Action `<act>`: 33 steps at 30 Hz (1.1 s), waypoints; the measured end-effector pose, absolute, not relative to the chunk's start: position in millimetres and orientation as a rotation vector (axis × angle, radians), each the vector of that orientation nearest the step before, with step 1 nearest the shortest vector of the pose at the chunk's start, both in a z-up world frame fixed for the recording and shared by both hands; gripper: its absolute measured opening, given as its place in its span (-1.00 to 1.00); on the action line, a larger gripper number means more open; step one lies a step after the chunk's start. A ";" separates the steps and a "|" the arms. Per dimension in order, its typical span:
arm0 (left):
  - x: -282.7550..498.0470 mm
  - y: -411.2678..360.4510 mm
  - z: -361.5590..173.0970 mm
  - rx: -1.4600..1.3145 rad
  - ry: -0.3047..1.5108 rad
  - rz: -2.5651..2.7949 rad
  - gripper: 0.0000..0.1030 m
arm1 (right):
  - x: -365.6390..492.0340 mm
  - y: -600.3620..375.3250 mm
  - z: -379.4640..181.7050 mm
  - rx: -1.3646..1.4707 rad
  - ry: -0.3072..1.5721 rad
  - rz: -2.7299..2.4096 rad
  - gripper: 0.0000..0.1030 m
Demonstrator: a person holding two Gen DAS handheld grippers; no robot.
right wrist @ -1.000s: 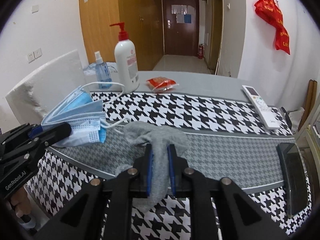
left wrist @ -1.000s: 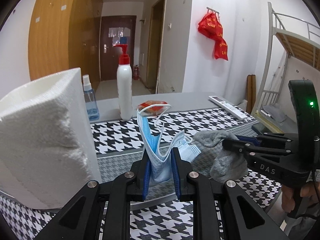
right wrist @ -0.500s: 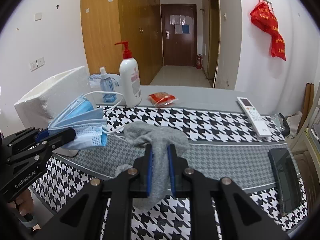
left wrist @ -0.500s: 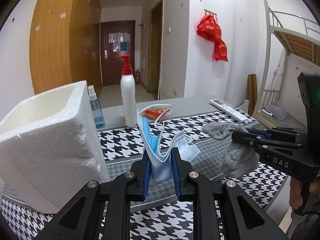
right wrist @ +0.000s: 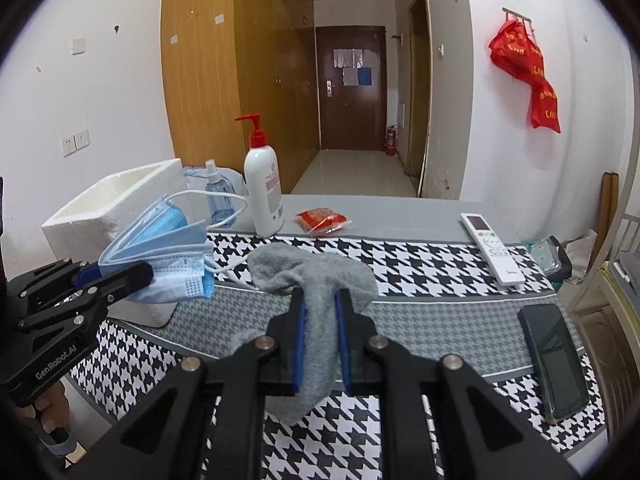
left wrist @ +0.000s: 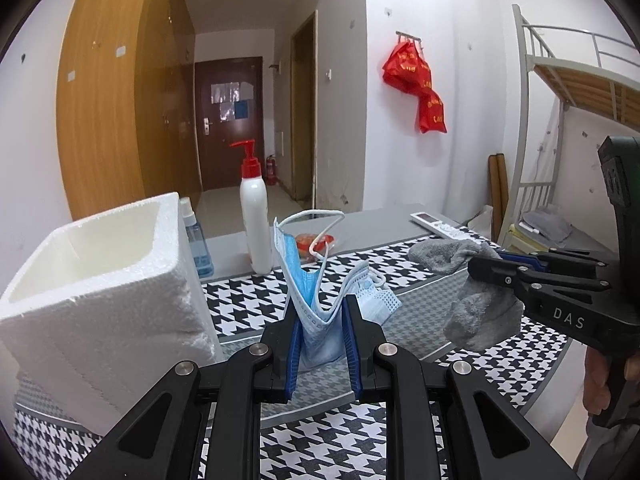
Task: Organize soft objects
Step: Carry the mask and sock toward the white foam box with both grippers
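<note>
Both grippers rose: left gripper (left wrist: 320, 332) clamped the blue masks (left wrist: 316, 288), right gripper (right wrist: 320, 332) the grey sock (right wrist: 316, 300).

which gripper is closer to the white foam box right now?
Left. The left gripper, shut on blue face masks, is right beside the white foam box; the right gripper, holding the grey sock, is farther off.

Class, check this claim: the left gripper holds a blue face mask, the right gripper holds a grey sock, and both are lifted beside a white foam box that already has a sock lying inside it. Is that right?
Not quite. The foam box shows nothing inside in the left wrist view. The rest stands: the left gripper holds the face mask, and the right gripper holds the grey sock.
</note>
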State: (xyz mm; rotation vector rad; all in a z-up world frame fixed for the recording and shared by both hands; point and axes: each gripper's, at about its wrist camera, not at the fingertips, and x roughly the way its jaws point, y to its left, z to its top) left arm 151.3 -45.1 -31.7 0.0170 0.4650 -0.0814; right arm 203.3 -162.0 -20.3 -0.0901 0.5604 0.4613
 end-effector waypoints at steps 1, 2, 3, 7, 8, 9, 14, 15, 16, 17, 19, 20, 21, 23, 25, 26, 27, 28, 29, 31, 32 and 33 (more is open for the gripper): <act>150.4 -45.0 -30.9 0.017 0.464 -0.083 -0.59 | 202.3 -162.0 -19.8 -0.090 0.560 0.459 -0.65; 149.2 -45.5 -30.2 0.018 0.462 -0.082 -0.59 | 201.7 -161.9 -19.1 -0.091 0.559 0.457 -0.65; 148.0 -45.6 -29.4 0.019 0.460 -0.083 -0.59 | 200.7 -162.1 -18.2 -0.090 0.557 0.454 -0.65; 142.5 -43.7 -25.1 0.018 0.445 -0.084 -0.59 | 198.0 -163.9 -14.4 -0.083 0.546 0.446 -0.65; 141.1 -43.9 -23.4 0.019 0.441 -0.087 -0.59 | 196.8 -163.9 -13.5 -0.082 0.544 0.446 -0.65; 139.7 -43.8 -21.9 0.020 0.437 -0.089 -0.59 | 195.3 -163.7 -12.5 -0.082 0.541 0.446 -0.65; 132.7 -41.8 -12.3 0.025 0.418 -0.100 -0.59 | 188.3 -161.9 -3.6 -0.070 0.523 0.447 -0.65; 130.3 -40.5 -9.8 0.029 0.408 -0.098 -0.59 | 186.8 -161.7 -1.7 -0.066 0.520 0.450 -0.65; 128.6 -39.2 -7.3 0.031 0.401 -0.096 -0.59 | 184.9 -161.1 0.5 -0.067 0.511 0.452 -0.65; 128.0 -38.6 -5.2 0.032 0.396 -0.095 -0.59 | 183.6 -160.5 2.6 -0.067 0.503 0.452 -0.65; 126.1 -36.7 -0.3 0.038 0.385 -0.093 -0.59 | 182.5 -159.7 6.1 -0.064 0.493 0.455 -0.65; 125.3 -35.5 1.5 0.039 0.380 -0.092 -0.59 | 182.4 -159.0 7.9 -0.064 0.489 0.454 -0.65; 124.6 -34.6 3.4 0.038 0.376 -0.092 -0.59 | 182.3 -158.7 9.5 -0.064 0.485 0.454 -0.65; 123.5 -33.3 6.9 0.042 0.365 -0.090 -0.59 | 181.6 -158.3 12.4 -0.062 0.477 0.452 -0.65; 121.9 -32.6 11.1 0.049 0.354 -0.088 -0.59 | 180.9 -158.5 15.5 -0.061 0.469 0.453 -0.65; 121.9 -32.2 12.7 0.049 0.351 -0.090 -0.59 | 180.4 -158.5 17.1 -0.060 0.465 0.452 -0.65; 121.5 -32.0 15.1 0.052 0.346 -0.091 -0.59 | 179.5 -158.4 18.2 -0.060 0.461 0.451 -0.65; 121.2 -32.2 17.2 0.057 0.341 -0.090 -0.59 | 179.0 -158.6 20.0 -0.058 0.455 0.451 -0.65; 120.7 -32.0 18.2 0.061 0.337 -0.089 -0.59 | 178.5 -158.9 21.5 -0.056 0.449 0.452 -0.65; 119.7 -31.6 21.4 0.069 0.327 -0.088 -0.59 | 177.6 -159.0 24.0 -0.057 0.442 0.452 -0.65; 119.8 -30.9 22.7 0.070 0.325 -0.089 -0.59 | 177.0 -159.0 25.4 -0.057 0.437 0.453 -0.65; 119.3 -30.1 24.4 0.069 0.321 -0.091 -0.59 | 176.6 -158.6 26.4 -0.058 0.434 0.455 -0.65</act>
